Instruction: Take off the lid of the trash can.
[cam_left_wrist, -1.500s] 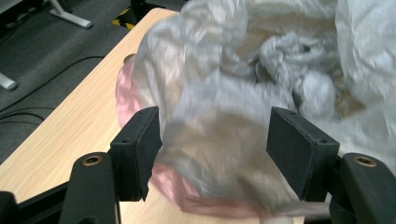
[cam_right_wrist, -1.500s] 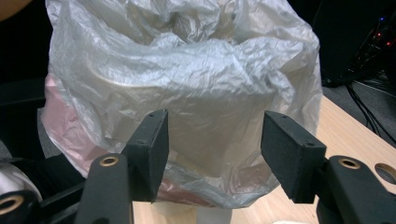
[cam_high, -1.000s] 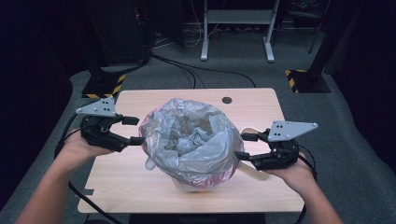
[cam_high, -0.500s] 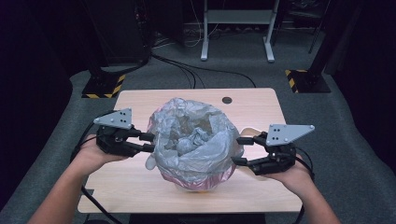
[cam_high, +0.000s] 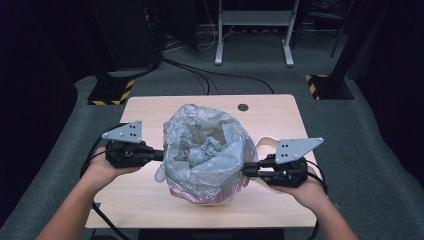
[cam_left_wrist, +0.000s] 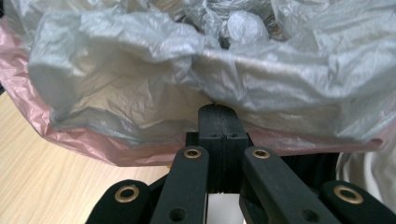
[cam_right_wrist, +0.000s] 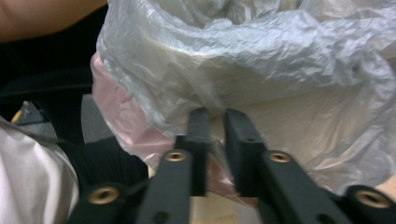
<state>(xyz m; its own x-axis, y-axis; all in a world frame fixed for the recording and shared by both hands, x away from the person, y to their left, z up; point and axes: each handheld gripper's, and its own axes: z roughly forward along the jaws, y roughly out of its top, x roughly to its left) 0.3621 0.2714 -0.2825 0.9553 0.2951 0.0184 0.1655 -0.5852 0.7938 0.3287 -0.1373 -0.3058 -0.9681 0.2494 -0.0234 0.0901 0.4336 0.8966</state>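
Grey plastic bag sat mid-table over a pink liner. Left gripper had just closed, pinching the bag's left edge; right gripper, just closing too, apparently nipped film at its right side

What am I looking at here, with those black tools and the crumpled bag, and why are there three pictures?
A person sits at a wooden table and holds a hand tool in each hand. Each tool ends in two black jaws that pinch like tongs. One picture looks down from above; the other two come from small cameras riding on the tools, looking along their jaws. On the table stands a container lined with a grey plastic bag over a pink bag. The left gripper has just closed its jaws on the grey bag's folded-over edge. The right gripper has just been closing on the opposite side, with plastic between its jaws and a narrow gap showing.
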